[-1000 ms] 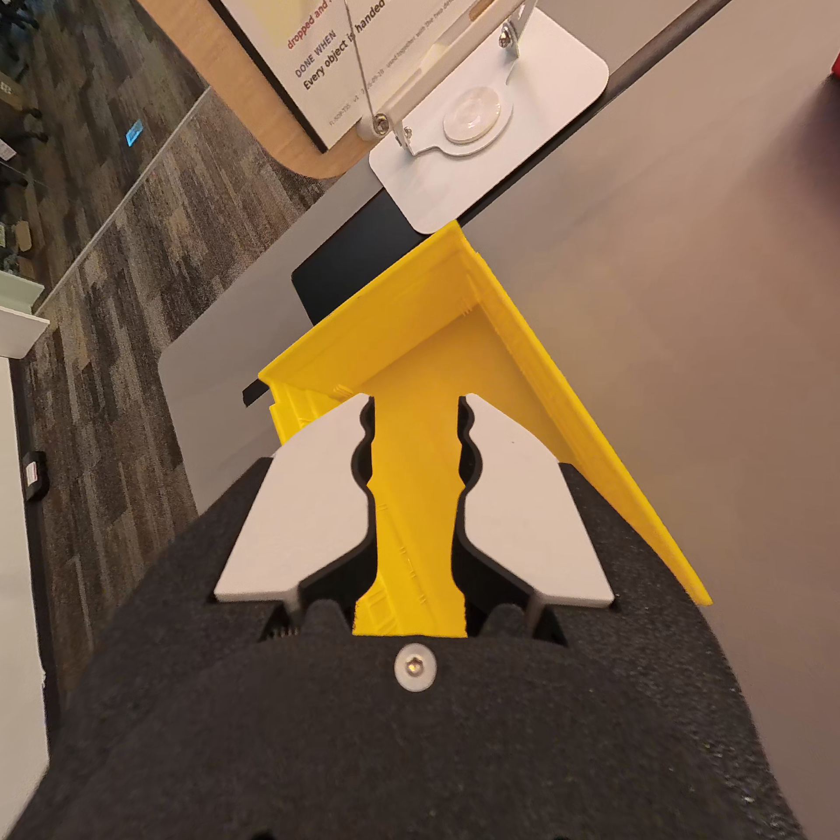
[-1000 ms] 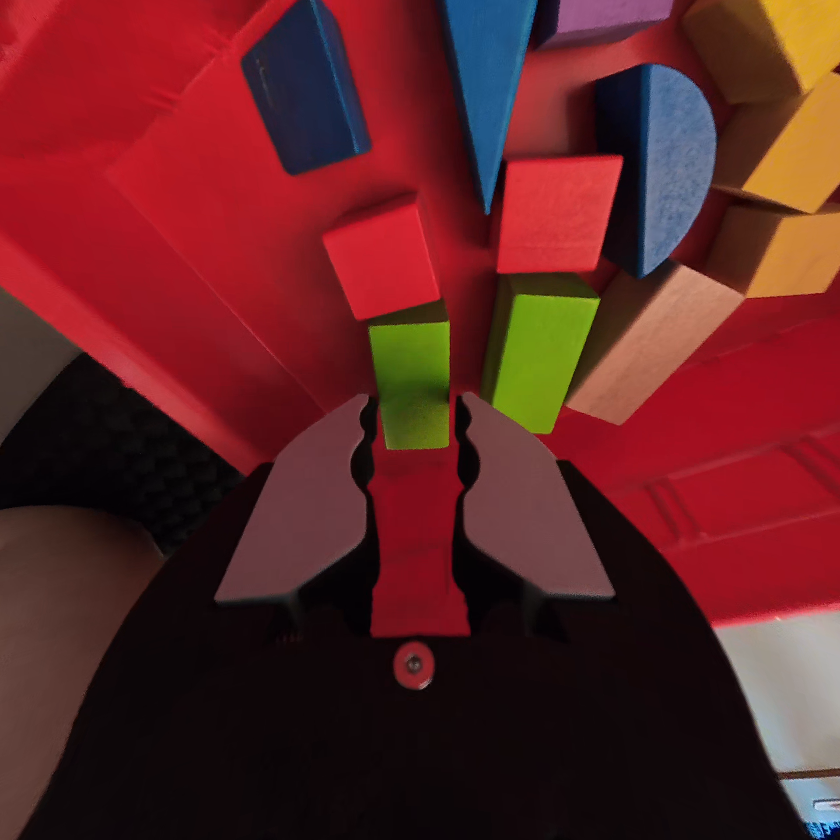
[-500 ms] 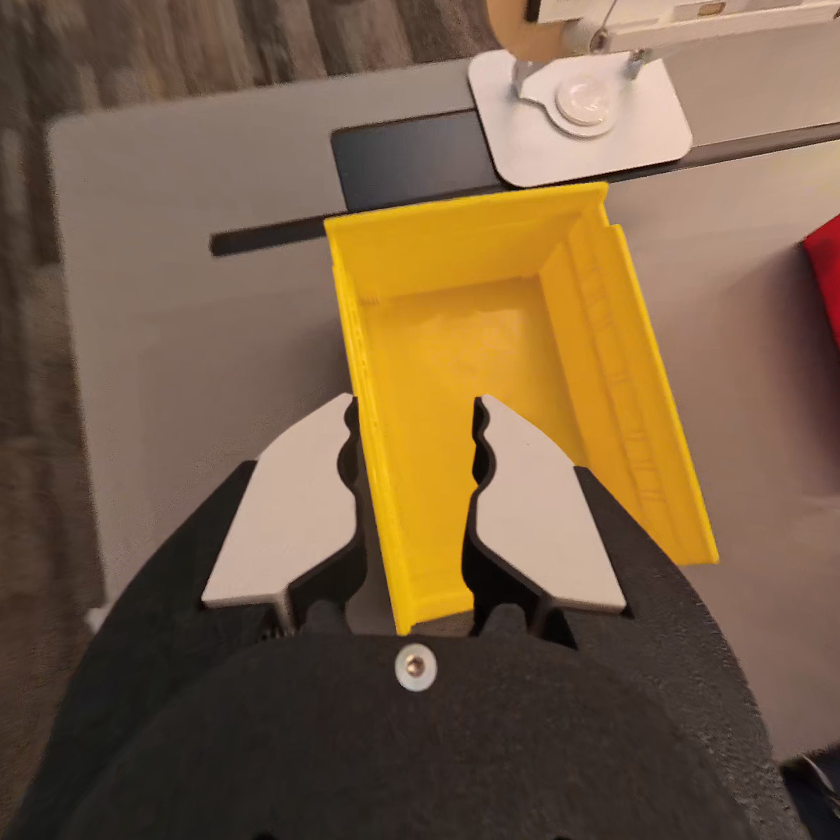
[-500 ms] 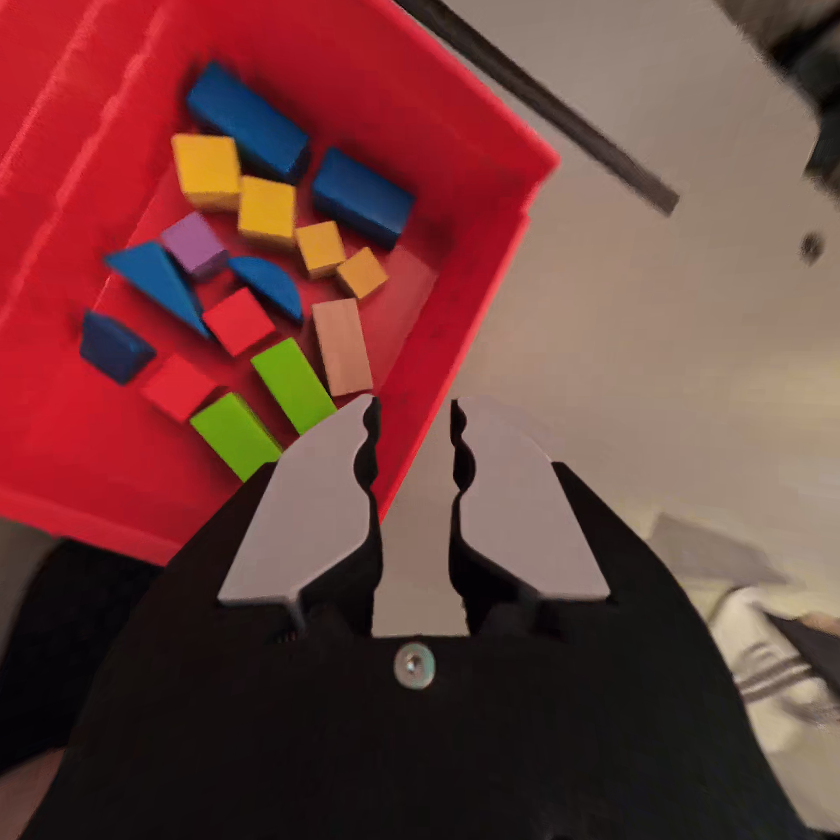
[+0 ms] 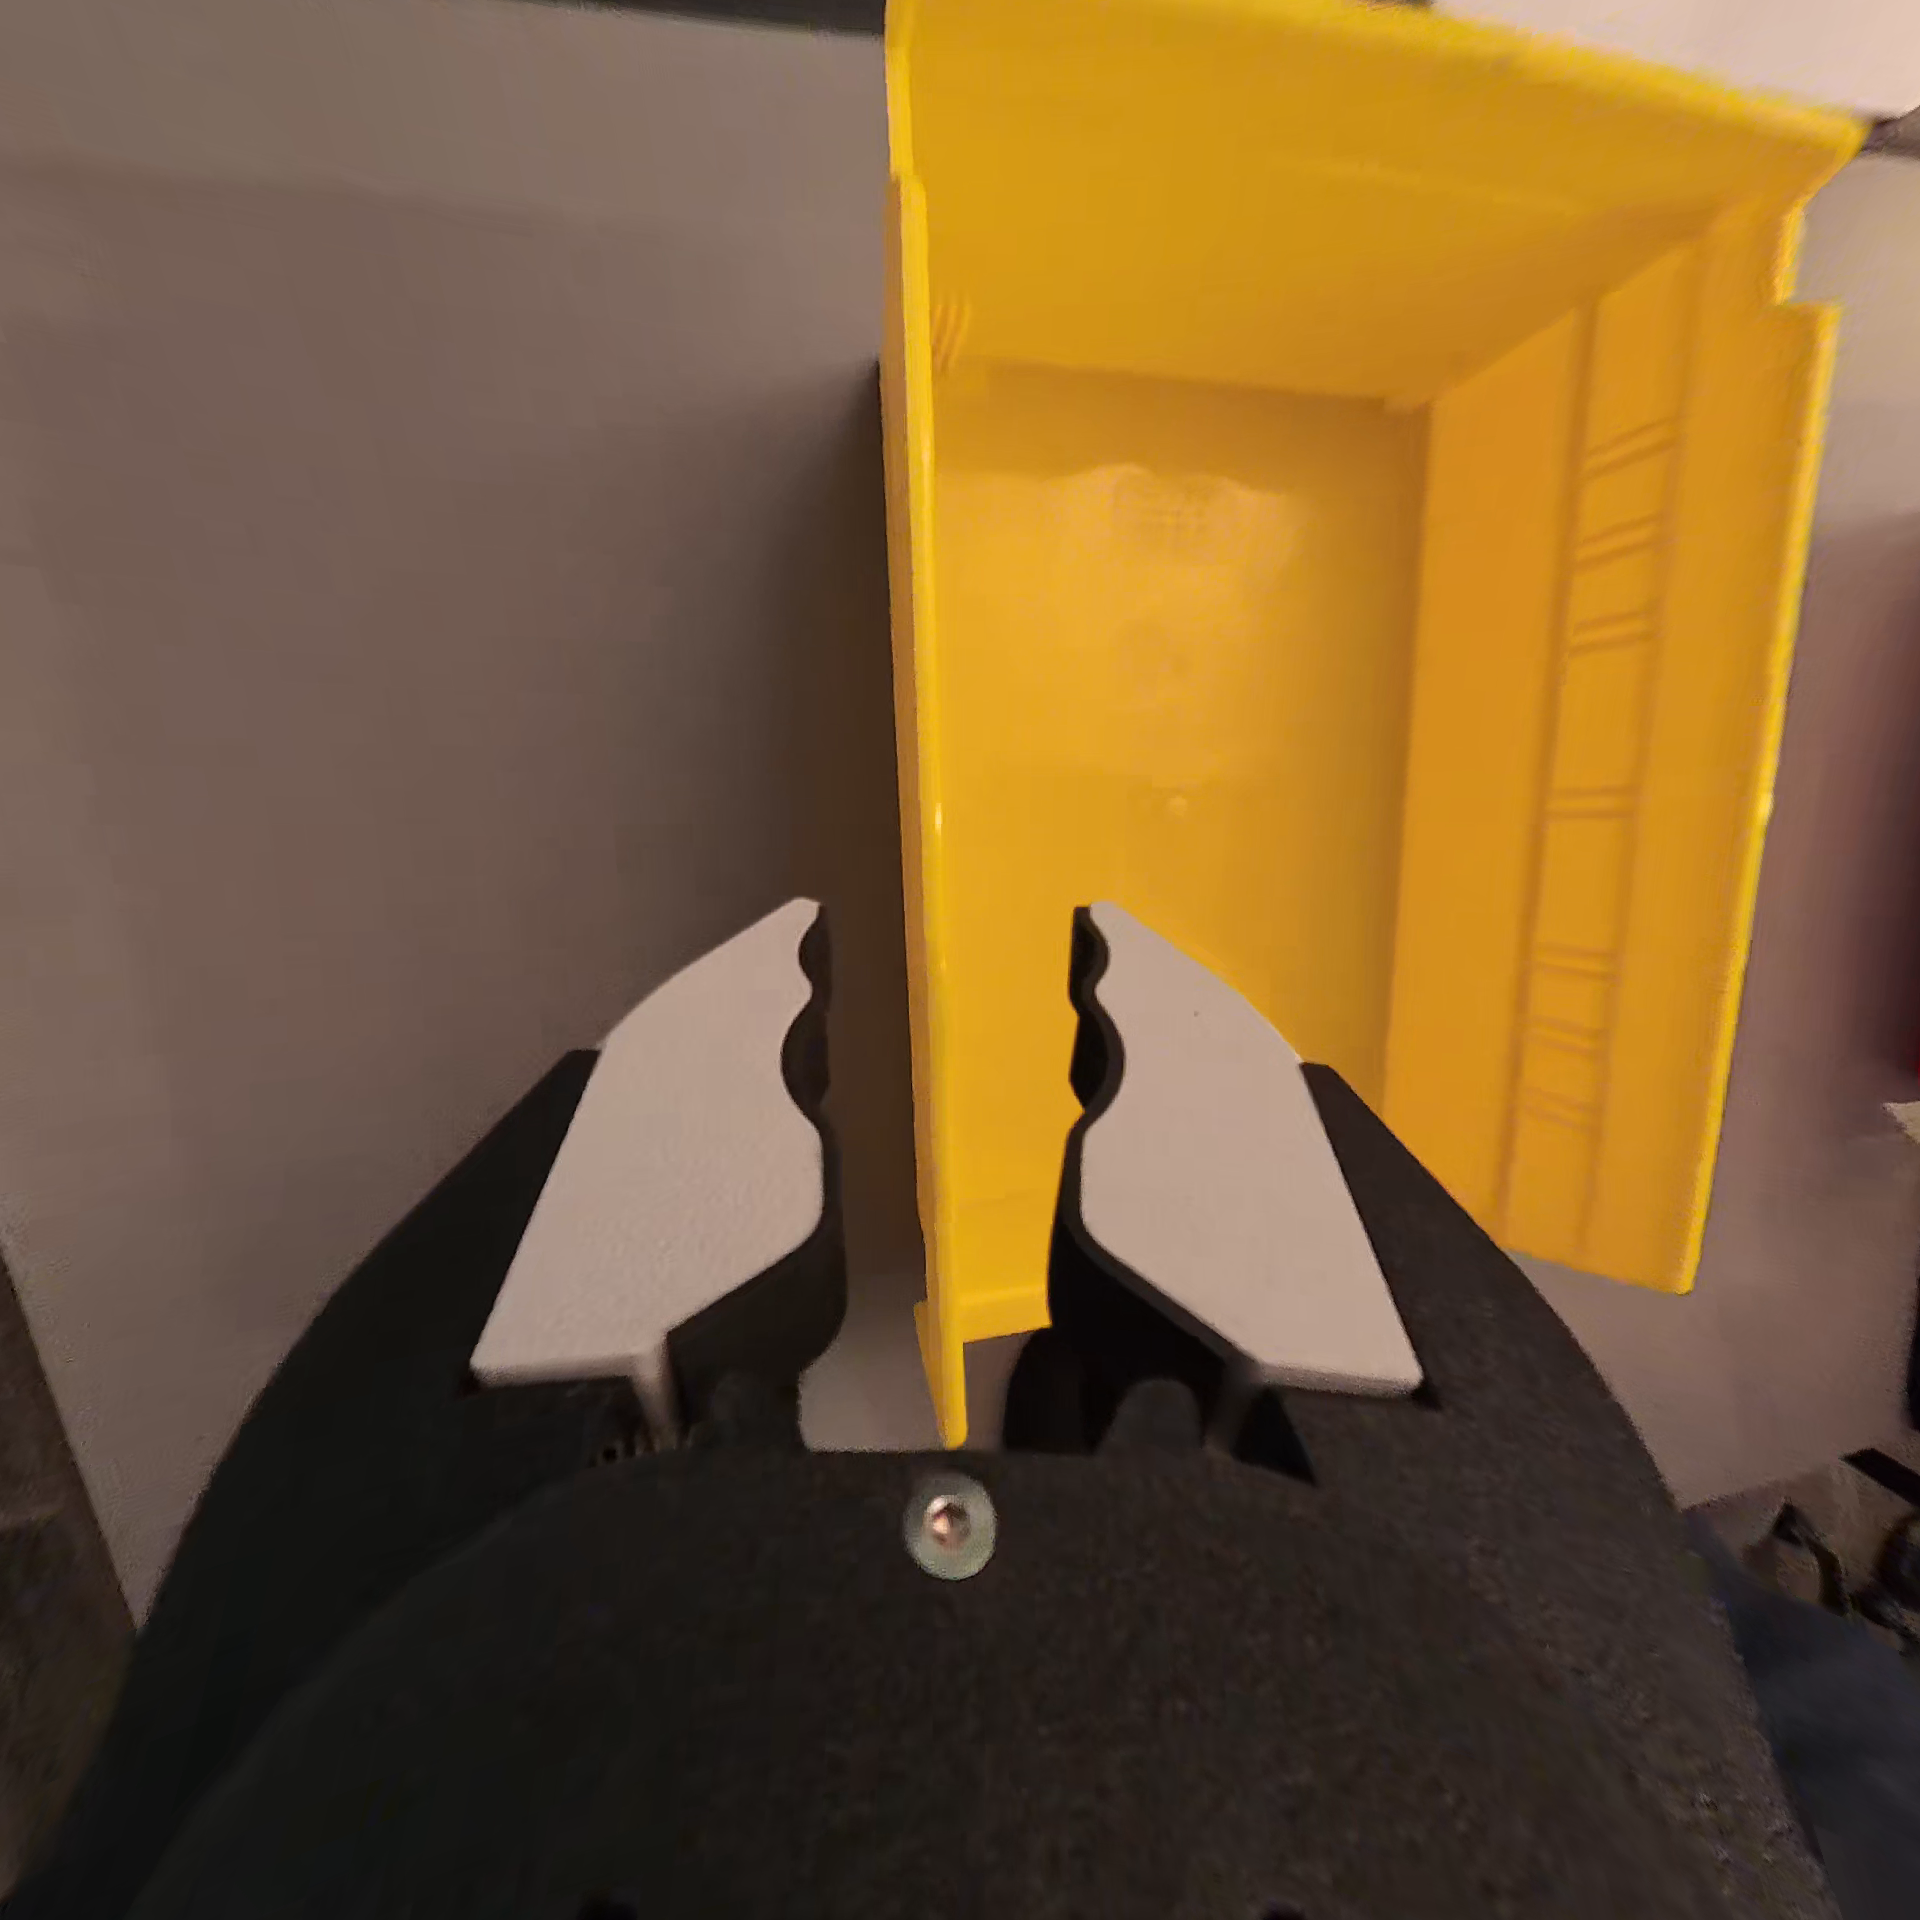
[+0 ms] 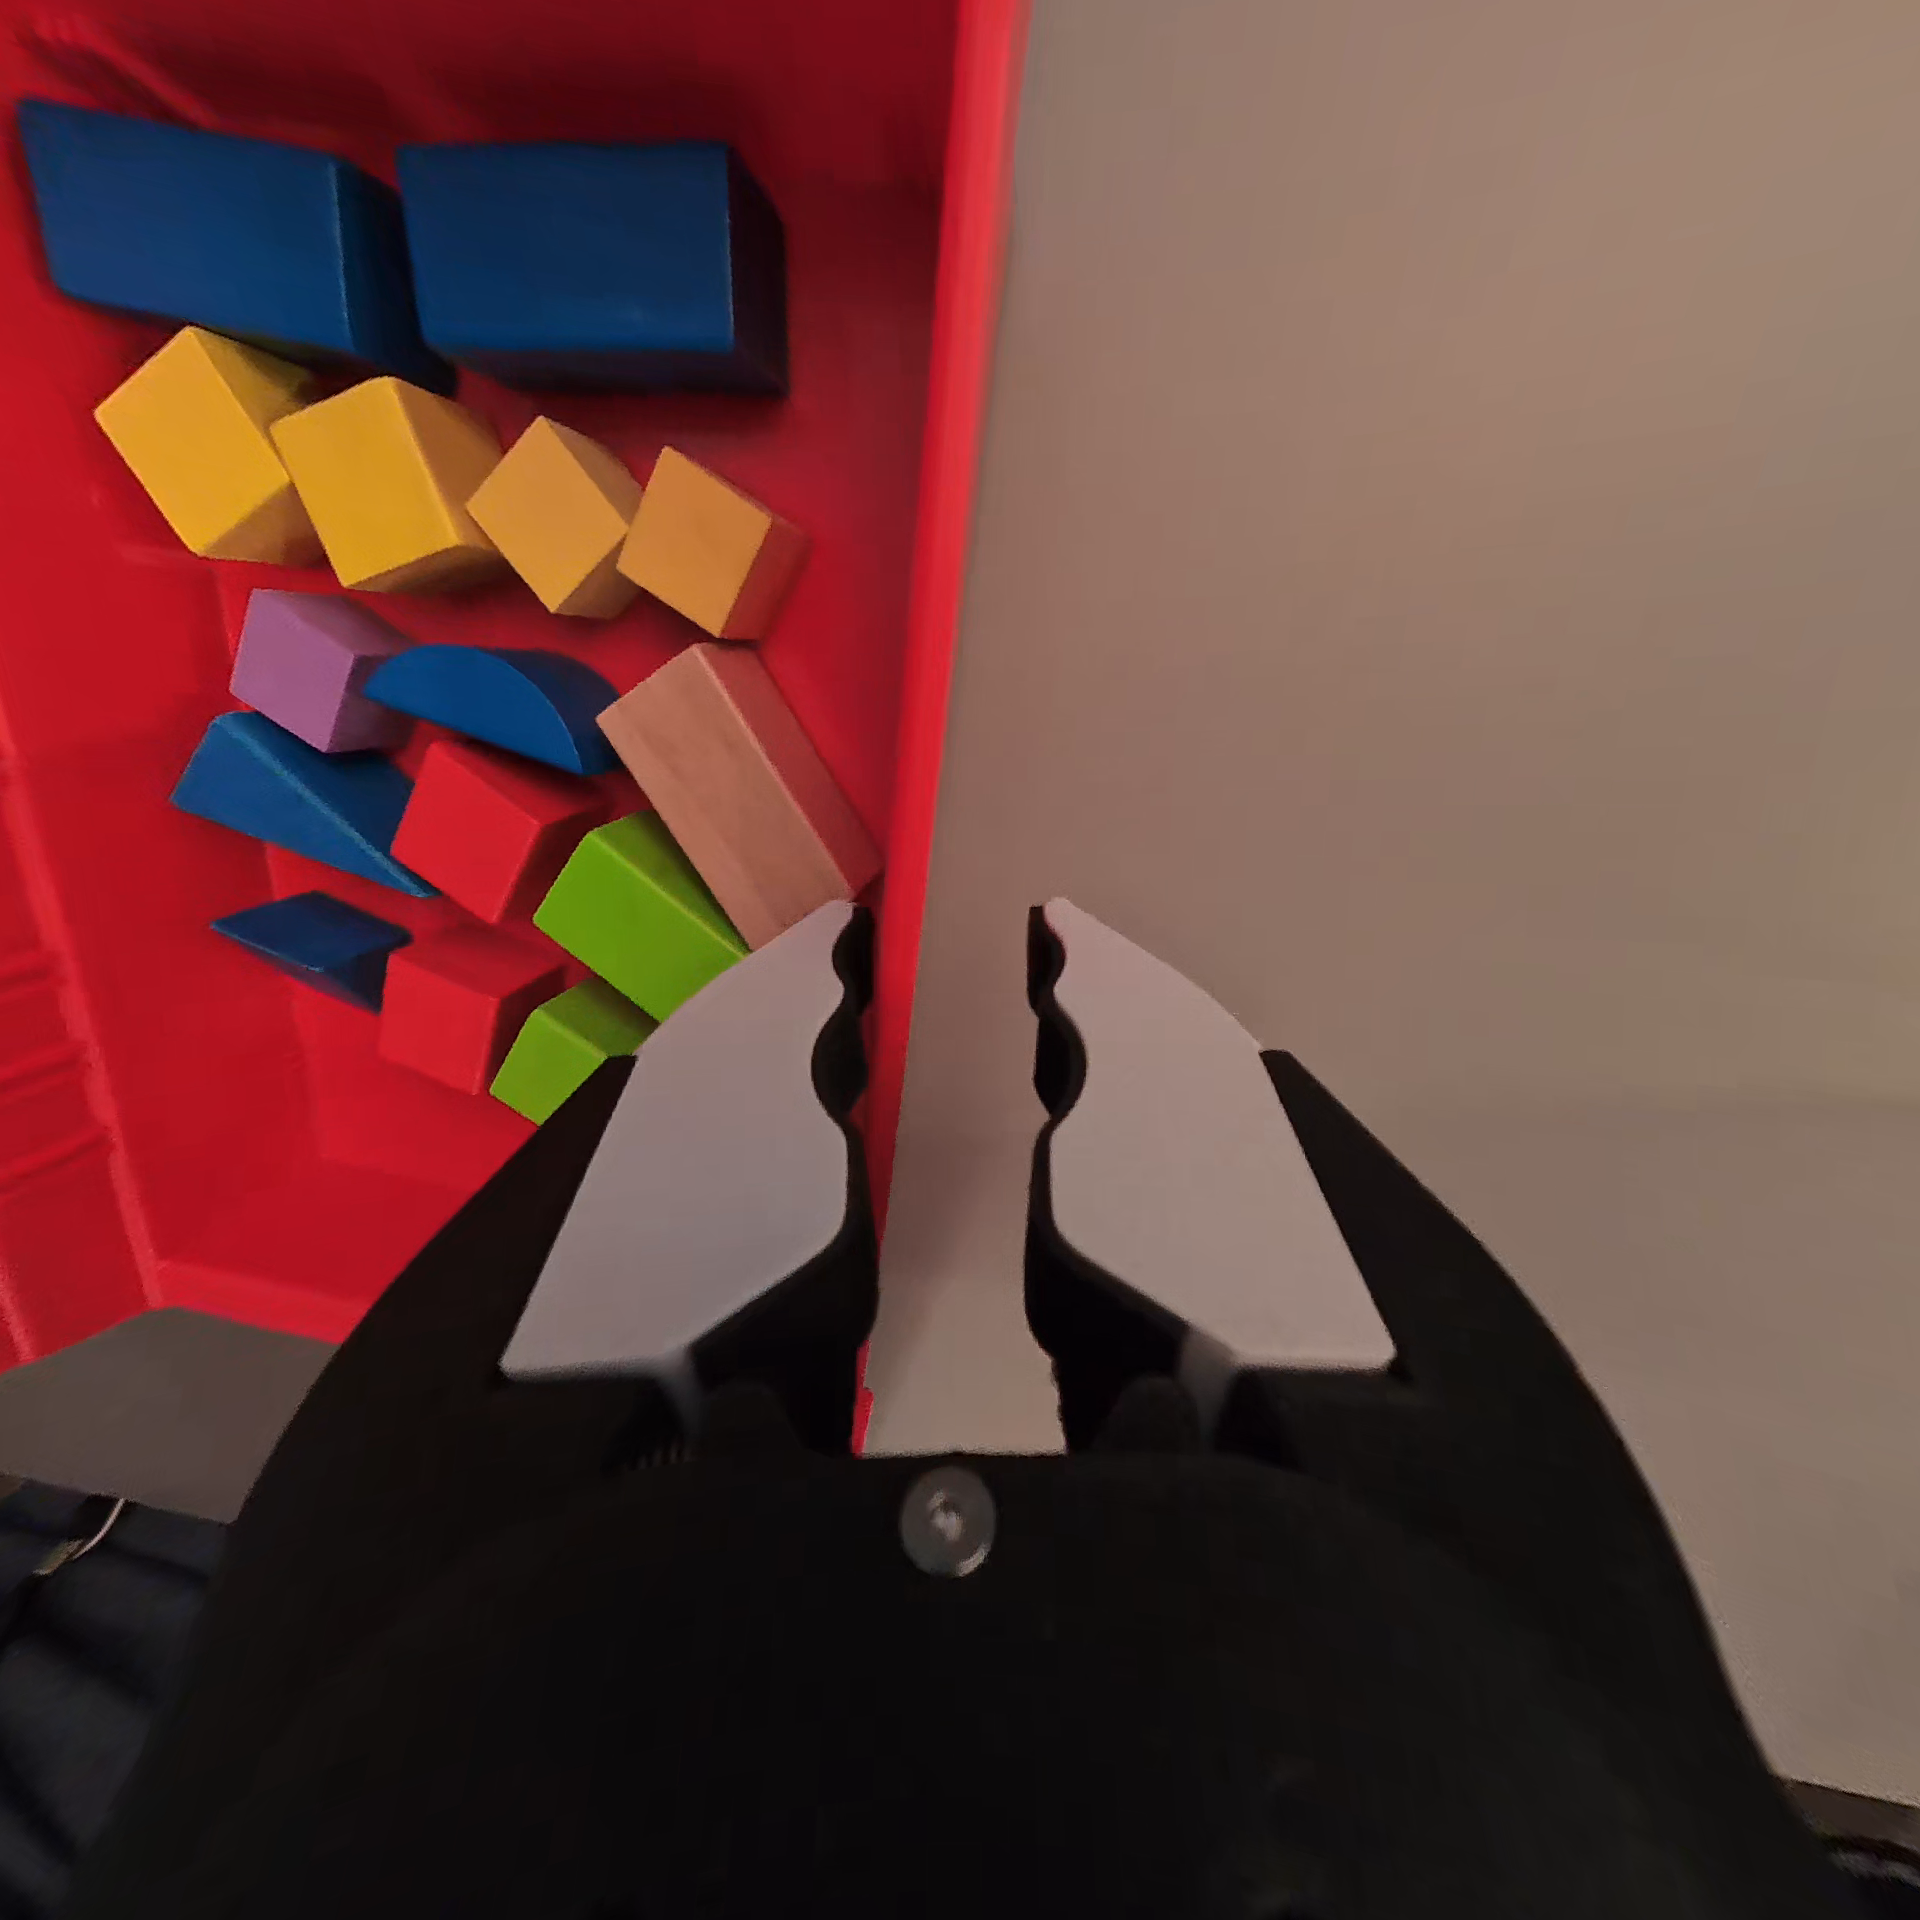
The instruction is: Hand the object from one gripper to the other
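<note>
Two tools gaping | natural wood block point(image 6: 738, 779) probably angled toward red bin point(image 6: 940, 582) wall

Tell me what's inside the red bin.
The red bin holds wooden blocks: blue, yellow, orange, purple, red, green, plain wood. The right gripper hides its near corner.

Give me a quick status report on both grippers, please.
Left gripper open, empty, straddling the yellow bin wall. Right gripper open, empty, at the red bin rim. Blocks untouched in red bin. Nothing blocking.
</note>
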Demonstrator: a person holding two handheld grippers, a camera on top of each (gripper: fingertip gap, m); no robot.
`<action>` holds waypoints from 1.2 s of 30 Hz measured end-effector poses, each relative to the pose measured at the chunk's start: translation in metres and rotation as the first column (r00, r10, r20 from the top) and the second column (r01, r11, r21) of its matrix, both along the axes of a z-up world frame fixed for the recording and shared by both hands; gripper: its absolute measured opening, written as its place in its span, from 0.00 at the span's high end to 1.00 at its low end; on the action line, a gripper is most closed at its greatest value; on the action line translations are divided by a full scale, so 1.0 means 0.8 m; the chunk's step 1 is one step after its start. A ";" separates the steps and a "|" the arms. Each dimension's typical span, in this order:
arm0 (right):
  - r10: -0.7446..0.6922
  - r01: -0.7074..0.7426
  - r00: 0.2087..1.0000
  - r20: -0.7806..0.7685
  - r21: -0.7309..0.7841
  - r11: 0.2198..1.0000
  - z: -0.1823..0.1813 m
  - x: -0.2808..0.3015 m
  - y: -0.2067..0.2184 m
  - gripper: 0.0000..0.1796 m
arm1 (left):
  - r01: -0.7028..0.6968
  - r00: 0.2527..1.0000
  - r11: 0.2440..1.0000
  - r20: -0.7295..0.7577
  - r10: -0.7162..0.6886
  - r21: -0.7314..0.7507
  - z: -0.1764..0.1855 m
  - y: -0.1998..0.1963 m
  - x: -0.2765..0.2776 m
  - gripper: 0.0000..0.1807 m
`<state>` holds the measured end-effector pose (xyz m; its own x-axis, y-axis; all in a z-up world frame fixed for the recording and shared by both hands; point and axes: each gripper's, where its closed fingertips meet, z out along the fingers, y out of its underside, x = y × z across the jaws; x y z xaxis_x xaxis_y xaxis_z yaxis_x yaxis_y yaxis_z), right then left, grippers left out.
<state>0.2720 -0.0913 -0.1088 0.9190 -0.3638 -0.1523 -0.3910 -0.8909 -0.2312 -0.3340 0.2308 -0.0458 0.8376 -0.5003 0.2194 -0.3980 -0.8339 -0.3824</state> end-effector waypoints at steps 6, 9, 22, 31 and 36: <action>-0.012 0.008 0.997 -0.075 -0.055 0.998 -0.019 -0.013 0.004 0.95 | -0.006 1.000 0.992 -0.031 0.003 -0.124 -0.032 -0.007 -0.002 0.82; -0.020 0.013 0.997 -0.078 -0.082 0.997 -0.024 -0.014 0.003 0.96 | 0.005 0.998 0.979 -0.064 -0.018 -0.203 -0.049 -0.017 -0.003 0.84; -0.071 0.061 0.992 -0.109 -0.087 0.994 -0.024 -0.015 0.004 0.95 | 0.025 0.965 0.972 -0.248 -0.084 -0.232 -0.068 -0.029 0.001 0.98; -0.146 0.136 0.989 -0.031 -0.217 0.967 -0.025 -0.033 0.007 0.97 | 0.119 0.912 0.968 -0.361 -0.194 -0.219 -0.071 -0.050 0.045 0.95; -0.107 0.090 0.991 -0.080 -0.191 0.977 -0.025 -0.063 0.037 0.97 | 0.249 0.850 0.947 -0.422 -0.315 -0.205 -0.074 -0.072 0.085 0.92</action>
